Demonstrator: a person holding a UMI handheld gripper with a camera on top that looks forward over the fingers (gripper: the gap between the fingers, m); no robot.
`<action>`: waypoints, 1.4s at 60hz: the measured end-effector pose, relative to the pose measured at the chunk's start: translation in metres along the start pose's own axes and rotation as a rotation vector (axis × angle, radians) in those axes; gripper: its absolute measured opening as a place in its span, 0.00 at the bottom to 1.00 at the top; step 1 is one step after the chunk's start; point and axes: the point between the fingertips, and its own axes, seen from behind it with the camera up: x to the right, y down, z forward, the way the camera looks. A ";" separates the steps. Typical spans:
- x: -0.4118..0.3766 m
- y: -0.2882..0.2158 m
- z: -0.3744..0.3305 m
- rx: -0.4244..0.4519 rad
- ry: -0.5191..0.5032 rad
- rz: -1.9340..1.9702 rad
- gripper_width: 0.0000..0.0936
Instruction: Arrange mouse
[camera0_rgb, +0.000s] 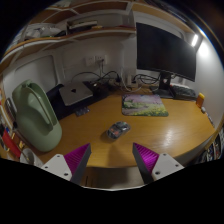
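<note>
Standing at the far left of the bench (180, 135), a pale green rounded container (32, 115) sits well apart from the work. Nearer the middle lies the mouse (118, 129), alone on bare wood, just ahead of the claw (113, 158), whose pink-padded fingers (146, 157) are spread wide and hold nothing. It looks small, light and rigid, with a smooth shell likely to slip; pinching its two long sides low down seems safest. Further right lie a mouse mat (146, 105) and a monitor (166, 50).
</note>
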 end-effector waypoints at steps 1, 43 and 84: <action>-0.001 -0.001 0.004 0.006 0.001 0.000 0.93; 0.009 -0.023 0.153 0.021 0.032 0.004 0.93; 0.000 -0.039 0.178 -0.020 -0.019 -0.038 0.46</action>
